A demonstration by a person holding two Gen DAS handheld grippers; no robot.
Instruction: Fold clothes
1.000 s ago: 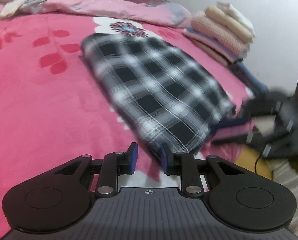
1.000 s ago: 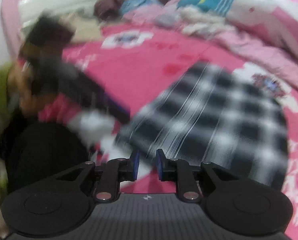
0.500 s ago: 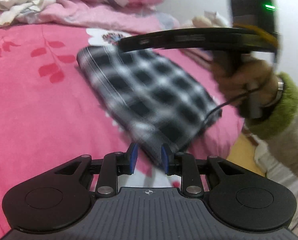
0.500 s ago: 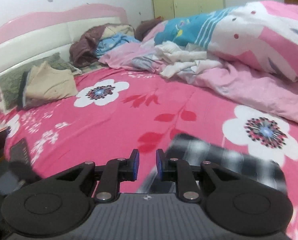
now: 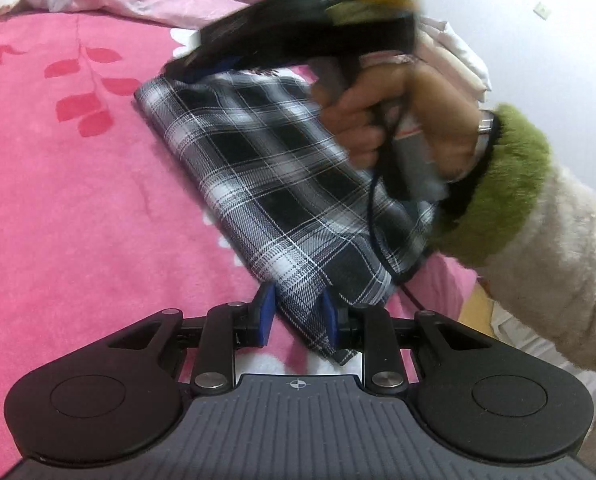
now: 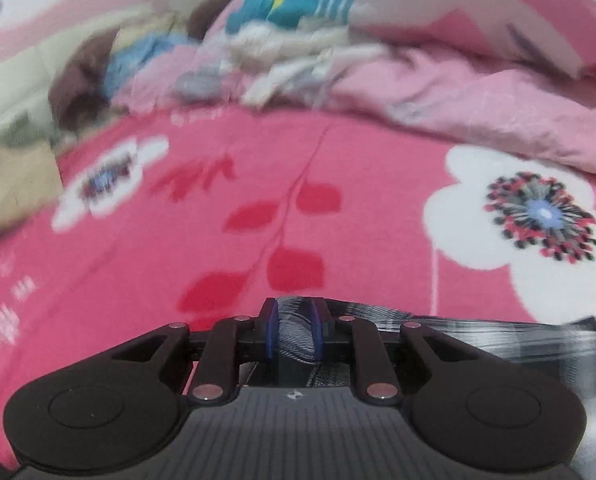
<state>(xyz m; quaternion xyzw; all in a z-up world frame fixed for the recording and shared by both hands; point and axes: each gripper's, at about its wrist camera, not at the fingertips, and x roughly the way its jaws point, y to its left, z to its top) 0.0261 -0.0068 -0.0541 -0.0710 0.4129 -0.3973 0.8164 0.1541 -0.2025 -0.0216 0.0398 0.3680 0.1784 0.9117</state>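
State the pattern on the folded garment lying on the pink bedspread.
The folded cloth garment is a black-and-white plaid check, seen best in the left wrist view.

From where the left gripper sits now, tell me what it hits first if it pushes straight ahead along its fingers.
The left gripper would meet the folded plaid garment first: its near corner already lies between the open fingers. Beyond it is the hand holding the right gripper, though depth there is unclear.

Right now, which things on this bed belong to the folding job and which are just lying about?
In the job:
- plaid cloth, folded on the pink bedspread
- left claw, open around its near corner
- right claw, with plaid fabric between its pads

Lying about:
- rumpled pink quilt
- stack of folded clothes by the wall
- brown garment near the headboard
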